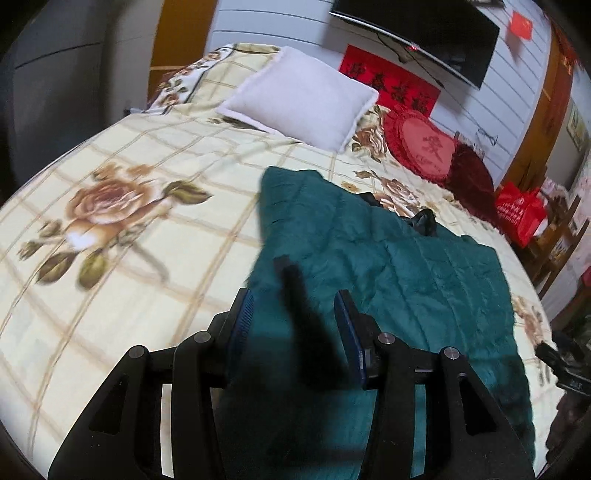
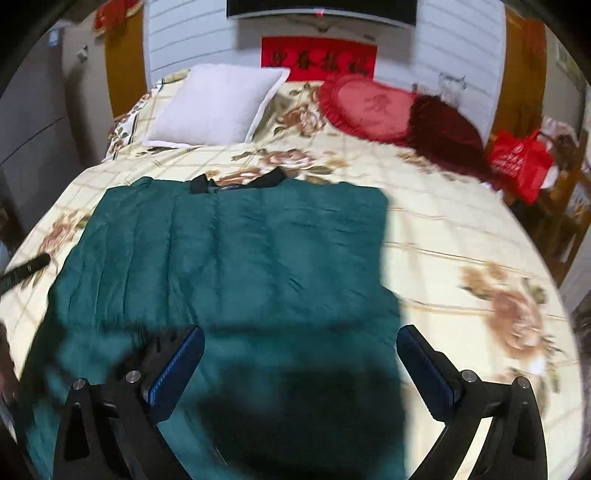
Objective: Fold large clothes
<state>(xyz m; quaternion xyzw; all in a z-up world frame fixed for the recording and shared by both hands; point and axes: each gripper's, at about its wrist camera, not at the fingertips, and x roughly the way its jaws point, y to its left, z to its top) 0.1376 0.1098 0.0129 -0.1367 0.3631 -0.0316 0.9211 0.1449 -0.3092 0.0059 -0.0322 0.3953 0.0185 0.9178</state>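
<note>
A large dark green quilted garment (image 1: pixel 388 266) lies flat on the floral bed, folded into a rough rectangle, with a black collar (image 1: pixel 424 219) at its far end. It fills the middle of the right wrist view (image 2: pixel 240 251), collar (image 2: pixel 236 182) at the far edge. My left gripper (image 1: pixel 295 306) is open and empty, over the garment's near left edge. My right gripper (image 2: pixel 301 347) is wide open and empty, over the garment's near right part. The right gripper shows at the right edge of the left wrist view (image 1: pixel 565 365).
The bedspread (image 1: pixel 129 229) is cream with brown roses. A white pillow (image 1: pixel 303 96), a red heart cushion (image 1: pixel 421 144) and a dark red cushion (image 1: pixel 469 177) lie at the head. A red bag (image 2: pixel 517 166) stands beside the bed on the right. A wall TV (image 1: pixel 424 33) hangs above.
</note>
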